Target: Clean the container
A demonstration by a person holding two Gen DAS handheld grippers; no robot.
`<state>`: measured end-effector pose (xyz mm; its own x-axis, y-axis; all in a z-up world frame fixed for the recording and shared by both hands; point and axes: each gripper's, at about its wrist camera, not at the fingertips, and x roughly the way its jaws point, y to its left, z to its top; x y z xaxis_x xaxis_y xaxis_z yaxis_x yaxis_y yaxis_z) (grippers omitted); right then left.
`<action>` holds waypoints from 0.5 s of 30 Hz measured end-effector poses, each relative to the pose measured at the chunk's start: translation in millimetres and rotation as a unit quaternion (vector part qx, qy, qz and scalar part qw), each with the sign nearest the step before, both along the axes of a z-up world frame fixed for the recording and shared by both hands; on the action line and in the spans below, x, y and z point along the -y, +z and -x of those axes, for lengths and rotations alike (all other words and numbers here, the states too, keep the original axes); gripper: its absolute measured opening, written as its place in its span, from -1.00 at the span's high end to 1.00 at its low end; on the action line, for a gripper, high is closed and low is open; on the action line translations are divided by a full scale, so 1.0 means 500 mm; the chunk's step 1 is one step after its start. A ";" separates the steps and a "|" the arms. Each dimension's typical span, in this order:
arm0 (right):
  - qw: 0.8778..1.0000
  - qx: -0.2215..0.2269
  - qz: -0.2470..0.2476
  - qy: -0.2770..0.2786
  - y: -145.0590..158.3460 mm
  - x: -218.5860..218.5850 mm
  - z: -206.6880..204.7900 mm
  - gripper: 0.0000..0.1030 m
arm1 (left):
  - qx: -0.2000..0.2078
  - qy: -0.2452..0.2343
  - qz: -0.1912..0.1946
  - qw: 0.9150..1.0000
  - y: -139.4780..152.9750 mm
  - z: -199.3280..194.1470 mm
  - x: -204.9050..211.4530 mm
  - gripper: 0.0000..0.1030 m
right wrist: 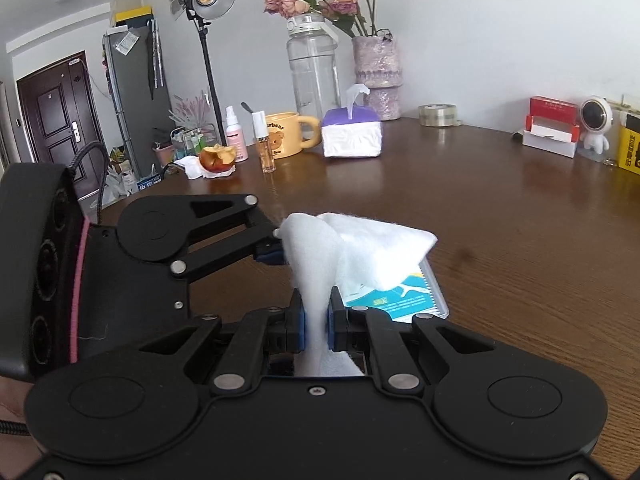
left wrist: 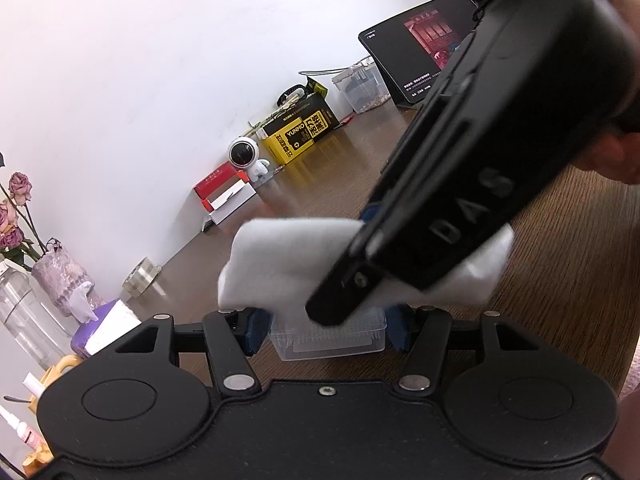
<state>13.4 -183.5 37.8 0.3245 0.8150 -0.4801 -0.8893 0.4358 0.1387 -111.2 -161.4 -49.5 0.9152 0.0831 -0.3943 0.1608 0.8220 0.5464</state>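
Right gripper [right wrist: 316, 326] pinches cloth [right wrist: 360, 244] over box [left wrist: 328, 338]; left gripper [left wrist: 326, 330] clamps box (right body reads "DAS").

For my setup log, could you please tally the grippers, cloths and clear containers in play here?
Grippers: 2 (left gripper, right gripper)
White cloth: 1
Clear container: 1
Total: 4

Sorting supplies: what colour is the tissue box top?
Purple, over white sides; clearest in the right wrist view.
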 end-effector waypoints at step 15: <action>1.000 -0.005 -0.001 -0.015 -0.004 0.005 -0.009 0.80 | -0.001 0.000 0.004 1.000 0.011 -0.017 -0.059 -0.12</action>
<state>18.0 -185.9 36.0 0.3438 0.8058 -0.4821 -0.8749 0.4614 0.1474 -102.5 -131.7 -43.9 0.9144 0.0799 -0.3969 0.1621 0.8261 0.5398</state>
